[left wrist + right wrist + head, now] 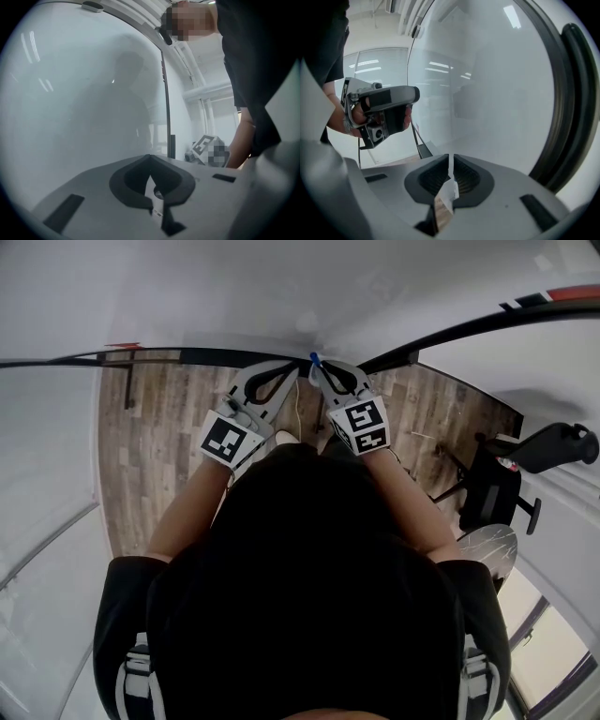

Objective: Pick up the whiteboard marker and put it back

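Whiteboard (pixel 281 287) ahead, with the whiteboard marker (pixel 316 359) at its lower edge, seemingly put back. Jaws of the right gripper (pixel 450 161) stand slightly apart, empty; those of the left gripper (pixel 150 159) meet.

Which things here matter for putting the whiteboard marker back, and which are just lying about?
Job: small blue thing, likely the marker; whiteboard; right gripper; left gripper.
Not part of it: office chair; wooden floor.
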{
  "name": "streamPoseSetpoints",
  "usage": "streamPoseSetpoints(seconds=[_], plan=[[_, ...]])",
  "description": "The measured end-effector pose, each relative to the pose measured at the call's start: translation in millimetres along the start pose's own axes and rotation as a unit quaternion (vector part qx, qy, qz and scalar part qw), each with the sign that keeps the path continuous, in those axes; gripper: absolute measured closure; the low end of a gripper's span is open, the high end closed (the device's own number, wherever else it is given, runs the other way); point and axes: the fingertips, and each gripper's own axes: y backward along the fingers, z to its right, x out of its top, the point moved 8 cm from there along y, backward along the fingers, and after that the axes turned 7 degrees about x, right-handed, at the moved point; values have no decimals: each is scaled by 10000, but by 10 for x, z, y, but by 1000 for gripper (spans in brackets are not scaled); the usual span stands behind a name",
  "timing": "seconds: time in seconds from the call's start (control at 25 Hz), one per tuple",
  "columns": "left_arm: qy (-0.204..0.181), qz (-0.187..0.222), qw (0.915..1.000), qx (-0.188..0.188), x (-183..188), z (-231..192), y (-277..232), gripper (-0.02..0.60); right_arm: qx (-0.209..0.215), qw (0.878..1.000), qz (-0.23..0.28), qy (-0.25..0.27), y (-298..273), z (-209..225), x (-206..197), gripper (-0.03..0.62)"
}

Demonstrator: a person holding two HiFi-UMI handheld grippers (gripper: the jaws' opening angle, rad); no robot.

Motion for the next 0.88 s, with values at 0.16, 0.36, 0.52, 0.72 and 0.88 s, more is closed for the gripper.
streamPoseSetpoints(seconds=[0.16,0.36,0.52,0.72,0.88], plan=[[-1,8,10000,-76,-34,-8,-5,578,-100,9998,-163,-52,-102,36,-80,555],[27,-8,10000,-87,-46,-4,24,578,-163,9990,-394,-137,-198,77,-178,519],[73,-4,10000,-51,-47,-37,62,578,-183,9982,-549,-145,-278,97,-229,512],[104,-16,9999,8,-60,-91,125,578,-229,9965,-781,-164,-375,112,-283,507],[102,-1,9999,10,-47,-123,150,578,-266,9956,-883,-183,-429,122,-310,507]])
